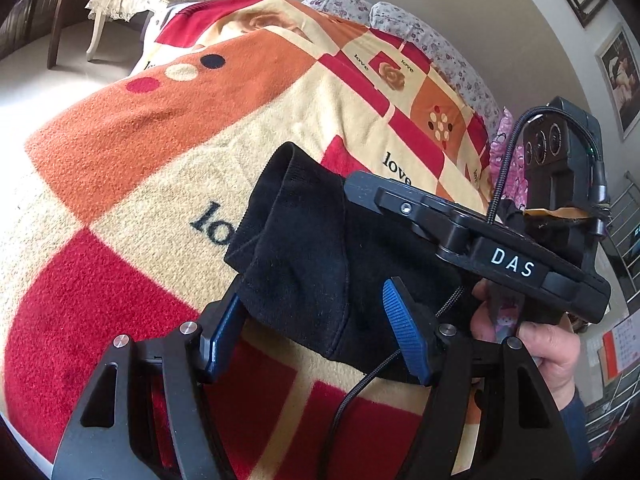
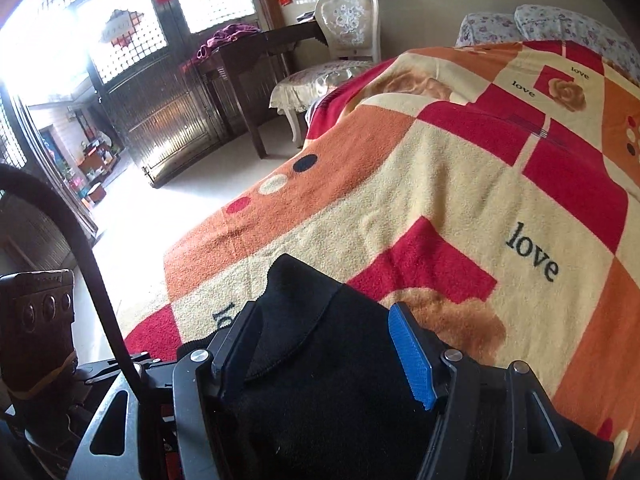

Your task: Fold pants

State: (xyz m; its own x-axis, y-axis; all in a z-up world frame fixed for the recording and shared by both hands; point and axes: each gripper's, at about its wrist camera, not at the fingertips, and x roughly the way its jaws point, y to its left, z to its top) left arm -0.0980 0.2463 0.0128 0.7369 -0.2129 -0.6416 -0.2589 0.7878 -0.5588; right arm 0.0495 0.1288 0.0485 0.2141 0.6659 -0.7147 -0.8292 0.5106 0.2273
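Bed w/ fleece blanket (image 1: 120, 152) under everything. Black pants (image 1: 304, 248) bunched on it, near edge; soft, limp knit, light, prob. grippy not slick, will sag, so take at ribbed cuff or hem, both corners. Left hand-held gripper (image 1: 316, 332) jaws apart, cloth between, not pinched. Right hand-held gripper (image 2: 320, 356) apart too; cloth fills gap, grip unclear.

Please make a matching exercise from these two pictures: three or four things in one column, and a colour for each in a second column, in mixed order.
Things:
1. pants
2. chair
3. pads on the right gripper's jaws
4. table

Colours:
A. blue
B. dark brown
C. black
D. white

Pairs: 1-C, 2-D, 3-A, 4-B
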